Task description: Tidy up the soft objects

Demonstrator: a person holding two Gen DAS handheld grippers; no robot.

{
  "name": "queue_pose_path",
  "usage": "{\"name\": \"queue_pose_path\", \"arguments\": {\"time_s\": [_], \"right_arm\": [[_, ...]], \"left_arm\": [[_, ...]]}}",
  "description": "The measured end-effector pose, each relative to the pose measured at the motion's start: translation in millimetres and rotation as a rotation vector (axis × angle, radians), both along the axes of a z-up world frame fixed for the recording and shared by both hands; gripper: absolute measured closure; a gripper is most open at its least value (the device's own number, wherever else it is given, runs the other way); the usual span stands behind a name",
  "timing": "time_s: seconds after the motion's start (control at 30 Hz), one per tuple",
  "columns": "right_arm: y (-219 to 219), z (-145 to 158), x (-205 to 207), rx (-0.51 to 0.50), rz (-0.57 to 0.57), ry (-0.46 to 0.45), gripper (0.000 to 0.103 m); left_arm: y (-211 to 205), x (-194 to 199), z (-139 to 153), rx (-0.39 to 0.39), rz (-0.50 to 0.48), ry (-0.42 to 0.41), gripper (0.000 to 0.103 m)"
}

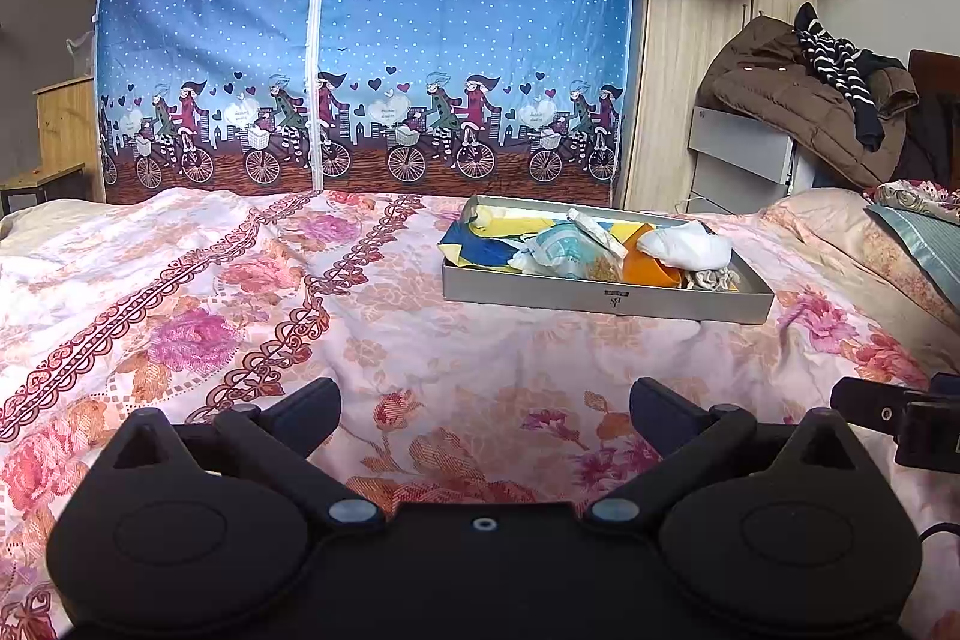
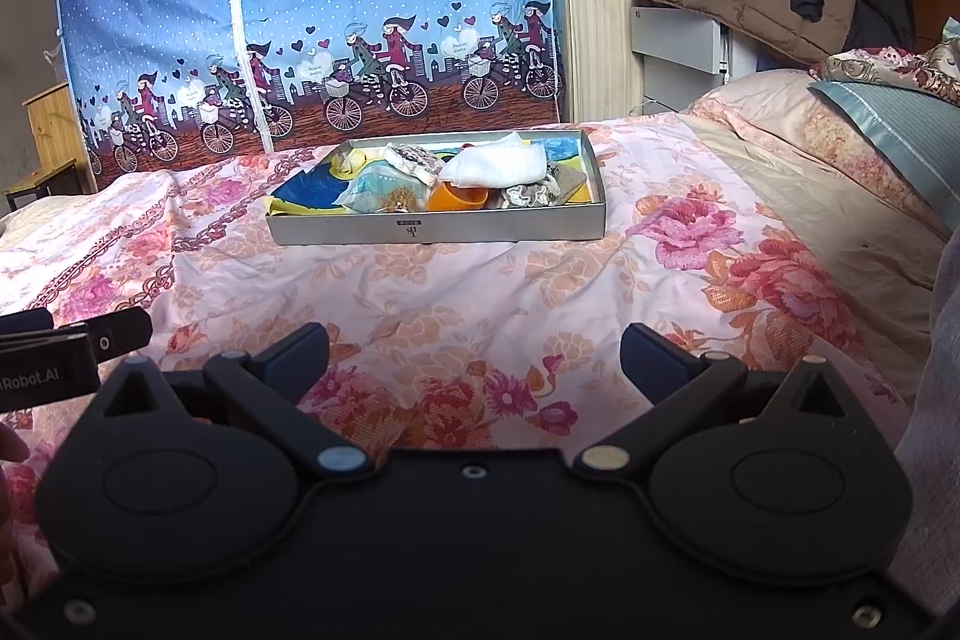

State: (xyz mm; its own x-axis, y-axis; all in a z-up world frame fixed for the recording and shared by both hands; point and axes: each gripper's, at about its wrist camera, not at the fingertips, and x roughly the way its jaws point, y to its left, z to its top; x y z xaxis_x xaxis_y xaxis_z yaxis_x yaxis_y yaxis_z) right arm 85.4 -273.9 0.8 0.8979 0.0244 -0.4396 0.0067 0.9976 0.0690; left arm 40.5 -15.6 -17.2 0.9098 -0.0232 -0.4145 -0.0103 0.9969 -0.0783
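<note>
Both grippers, left (image 1: 485,403) and right (image 2: 474,349), hover over the floral bedspread (image 1: 180,292), jaws spread wide and holding nothing. Ahead on the bed sits a grey tray (image 2: 480,227) heaped with soft items (image 2: 498,167).

Bed cover (image 2: 492,280): thin printed cloth, matt, creased. Grey tray (image 2: 480,229): smooth cardboard-like walls, slight sheen. Inside: soft white cloth (image 2: 498,166), crinkly glossy plastic wrap (image 2: 378,190). Tongs (image 2: 474,358): matt black plastic. Wardrobe cover (image 1: 372,9): thin printed fabric.
</note>
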Motion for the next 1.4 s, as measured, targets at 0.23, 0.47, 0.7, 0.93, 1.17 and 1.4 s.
{"name": "queue_pose_path", "arguments": {"time_s": [0.23, 0.47, 0.7, 0.93, 1.17, 1.4], "right_arm": [[0.0, 0.2, 0.3, 0.000, 0.000, 0.001, 0.000], [0.5, 0.1, -0.9, 0.000, -0.001, 0.001, 0.000], [0.8, -0.1, -0.1, 0.000, -0.001, 0.002, 0.000], [0.8, -0.2, -0.3, 0.000, -0.001, 0.003, 0.000], [0.8, -0.2, -1.1, 0.000, -0.001, 0.004, 0.000], [0.8, 0.0, 0.3, 0.000, -0.001, 0.004, 0.000]], "left_arm": [[0.2, -0.4, 0.1, 0.000, 0.000, 0.000, 0.001], [-0.4, 0.0, 0.4, 0.001, 0.000, 0.001, 0.001], [0.3, 0.2, 0.1, 0.003, -0.002, 0.001, 0.001], [-0.6, 0.6, -0.1, 0.004, -0.002, 0.002, 0.001], [-0.5, 0.6, 0.0, 0.004, -0.002, 0.002, 0.001], [-1.7, -0.1, 0.4, 0.004, -0.011, -0.007, 0.001]]}}
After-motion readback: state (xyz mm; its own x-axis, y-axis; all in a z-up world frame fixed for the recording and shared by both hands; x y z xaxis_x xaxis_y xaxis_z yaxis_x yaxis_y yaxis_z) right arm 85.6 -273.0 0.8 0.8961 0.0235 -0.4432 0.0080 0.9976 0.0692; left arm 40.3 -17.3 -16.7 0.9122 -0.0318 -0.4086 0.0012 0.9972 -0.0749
